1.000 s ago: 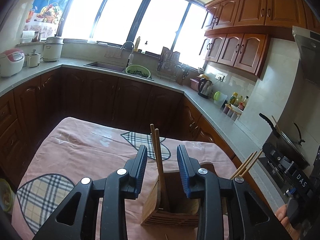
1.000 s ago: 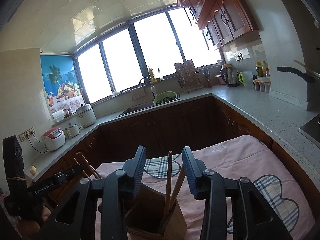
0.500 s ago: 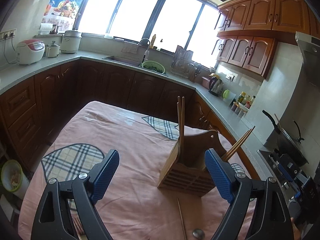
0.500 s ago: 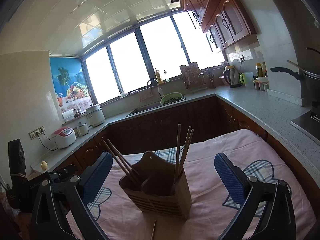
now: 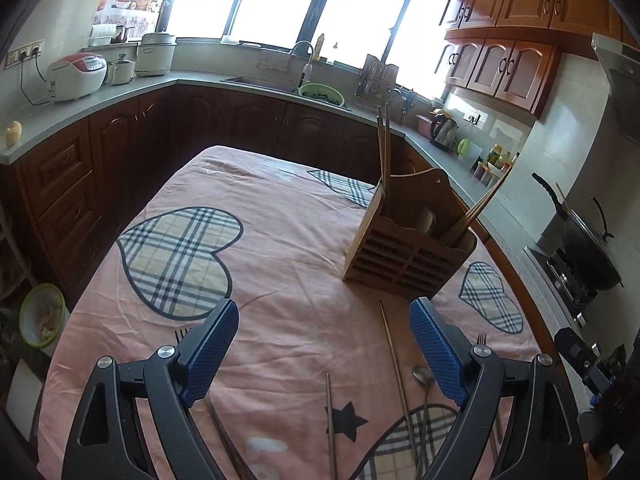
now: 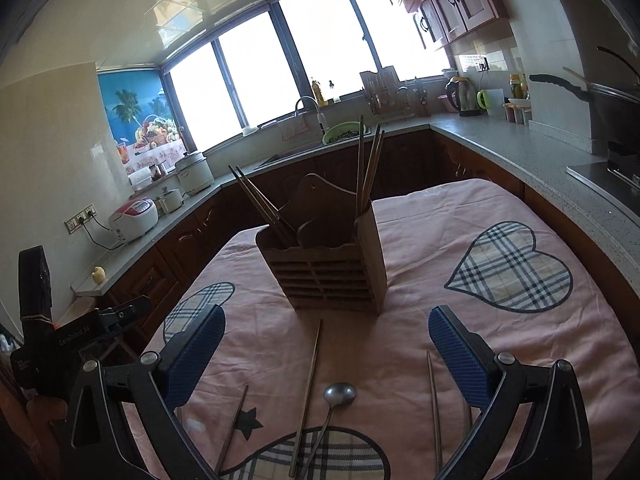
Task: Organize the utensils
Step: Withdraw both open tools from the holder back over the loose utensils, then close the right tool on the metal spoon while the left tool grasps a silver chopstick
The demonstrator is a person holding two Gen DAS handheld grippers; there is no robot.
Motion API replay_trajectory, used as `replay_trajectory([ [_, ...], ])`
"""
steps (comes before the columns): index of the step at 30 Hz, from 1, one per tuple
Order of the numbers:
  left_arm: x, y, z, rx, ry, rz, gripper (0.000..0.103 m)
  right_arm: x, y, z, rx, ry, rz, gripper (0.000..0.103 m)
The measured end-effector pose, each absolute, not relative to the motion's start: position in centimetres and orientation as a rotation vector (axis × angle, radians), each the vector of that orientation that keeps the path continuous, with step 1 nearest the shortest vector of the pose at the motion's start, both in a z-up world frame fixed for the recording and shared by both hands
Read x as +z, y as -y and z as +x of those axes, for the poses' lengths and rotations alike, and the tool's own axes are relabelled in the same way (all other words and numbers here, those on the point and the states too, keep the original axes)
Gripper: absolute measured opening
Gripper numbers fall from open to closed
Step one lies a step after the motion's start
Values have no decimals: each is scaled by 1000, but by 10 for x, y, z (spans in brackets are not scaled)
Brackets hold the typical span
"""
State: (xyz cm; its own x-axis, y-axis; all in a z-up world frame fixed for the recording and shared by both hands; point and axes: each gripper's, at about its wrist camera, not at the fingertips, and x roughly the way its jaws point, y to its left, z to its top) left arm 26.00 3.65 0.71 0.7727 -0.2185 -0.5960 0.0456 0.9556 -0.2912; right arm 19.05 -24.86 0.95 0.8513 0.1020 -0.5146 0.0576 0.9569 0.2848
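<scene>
A wooden utensil holder point(image 5: 408, 244) stands on the pink cloth and shows in the right wrist view point(image 6: 332, 264) too, with chopsticks point(image 6: 370, 168) upright in its end compartments. My left gripper point(image 5: 324, 344) is open and empty, low over the cloth in front of the holder. My right gripper point(image 6: 326, 344) is open and empty on the other side. Loose chopsticks point(image 5: 396, 368) and a metal spoon point(image 6: 338, 396) lie on the cloth between the fingers. Fork tines point(image 5: 480, 338) peek from behind the left gripper's fingers.
The table wears a pink cloth with plaid hearts point(image 5: 180, 256). Dark kitchen cabinets and a grey counter point(image 6: 520, 152) ring the table. A wok point(image 5: 588, 240) sits on the stove at right. A rice cooker point(image 5: 76, 76) stands on the left counter.
Both grippers opened wide, released their chopsticks into the holder, and pulled back and down from it. Loose utensils on the cloth have come into view.
</scene>
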Motion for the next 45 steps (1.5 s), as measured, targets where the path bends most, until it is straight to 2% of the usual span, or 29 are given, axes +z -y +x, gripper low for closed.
replay_trajectory([
  [23,-24,-31,244,-121,-821,-207,86,-37,245,158,0,-687,277,102],
  [28,-32,-25,252,-126,-849,-188,85,-43,242,164,3,-708,270,94],
  [29,-34,-24,253,-127,-855,-183,84,-45,242,165,4,-714,272,90],
  [35,-46,-15,265,-150,-900,-149,72,-58,239,175,18,-771,286,68],
  [41,-61,-4,281,-179,-948,-125,55,-76,231,190,52,-835,295,53],
  [45,-71,2,292,-194,-978,-124,48,-89,227,202,67,-877,304,51],
])
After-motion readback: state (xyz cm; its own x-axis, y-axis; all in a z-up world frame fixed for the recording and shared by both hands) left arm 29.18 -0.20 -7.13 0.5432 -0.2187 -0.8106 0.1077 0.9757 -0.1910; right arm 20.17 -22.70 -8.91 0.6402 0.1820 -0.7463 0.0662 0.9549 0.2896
